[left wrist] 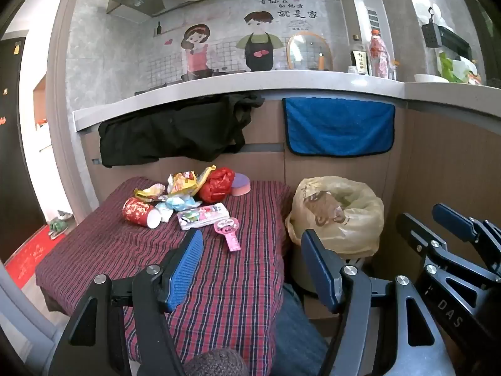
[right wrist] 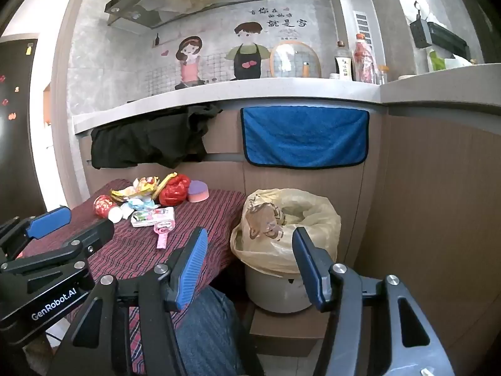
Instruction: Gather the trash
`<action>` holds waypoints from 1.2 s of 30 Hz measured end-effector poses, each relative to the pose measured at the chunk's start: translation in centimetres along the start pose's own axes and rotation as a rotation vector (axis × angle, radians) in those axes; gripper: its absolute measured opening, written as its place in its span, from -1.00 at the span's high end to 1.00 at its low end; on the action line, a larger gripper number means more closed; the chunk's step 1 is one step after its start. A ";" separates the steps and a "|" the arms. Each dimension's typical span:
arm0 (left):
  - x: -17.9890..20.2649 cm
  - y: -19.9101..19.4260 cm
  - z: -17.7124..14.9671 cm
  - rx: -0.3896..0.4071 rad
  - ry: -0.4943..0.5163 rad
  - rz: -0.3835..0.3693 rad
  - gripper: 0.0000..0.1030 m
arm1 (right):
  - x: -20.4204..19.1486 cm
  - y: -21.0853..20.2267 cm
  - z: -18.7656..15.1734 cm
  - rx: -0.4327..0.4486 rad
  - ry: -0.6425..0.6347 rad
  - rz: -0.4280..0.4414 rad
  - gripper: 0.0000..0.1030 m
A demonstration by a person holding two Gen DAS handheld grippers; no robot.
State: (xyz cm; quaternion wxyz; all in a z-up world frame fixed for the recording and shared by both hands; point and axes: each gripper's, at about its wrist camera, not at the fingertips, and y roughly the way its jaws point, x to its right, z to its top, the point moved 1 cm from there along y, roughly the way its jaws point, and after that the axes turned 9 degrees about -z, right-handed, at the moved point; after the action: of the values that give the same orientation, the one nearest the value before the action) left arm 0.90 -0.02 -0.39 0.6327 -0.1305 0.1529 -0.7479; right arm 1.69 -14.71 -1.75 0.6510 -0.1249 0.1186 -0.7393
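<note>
My left hand-held gripper [left wrist: 250, 269] is spread wide with nothing between its blue pads, hovering over the near edge of the low worktop [left wrist: 238, 297], which is draped in a red-and-blue striped cloth. My right hand-held gripper [right wrist: 249, 266] is likewise spread and empty; in its own view it hangs between the cloth's right edge and the bin. Each gripper shows in the other's view, the two side by side and apart. The trash sits in a loose cluster at the far end of the cloth: a red paper cup [left wrist: 141, 212] lying on its side with its mouth toward the right, crumpled white and pale-blue tissue [left wrist: 177, 204] touching it, yellow snack wrappers [left wrist: 181, 183] behind, and a scrunched red plastic bag [left wrist: 217, 184] beside them. A flat pink-and-white packet [left wrist: 203, 216] lies in front of the tissue, and a pink tag-shaped wrapper [left wrist: 231, 233] lies nearest my left gripper. A purple-and-pink round sponge [left wrist: 240, 184] rests at the back right, touching the red bag. The pale bin [right wrist: 275, 291], lined with a yellowish bag [left wrist: 341, 213], stands on the floor just right of the worktop. A blue towel [left wrist: 339, 127] and a black garment [left wrist: 169, 131] hang from the counter behind.
</note>
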 end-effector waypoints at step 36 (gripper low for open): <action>-0.8 -0.8 0.3 0.003 -0.014 0.015 -0.28 | -0.1 -0.6 0.2 0.002 -0.002 0.001 -0.05</action>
State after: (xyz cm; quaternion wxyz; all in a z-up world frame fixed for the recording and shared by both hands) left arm 0.44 0.87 0.23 0.6395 -0.1336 0.1484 -0.7424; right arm 1.18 -14.51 -1.31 0.6517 -0.1247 0.1173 -0.7389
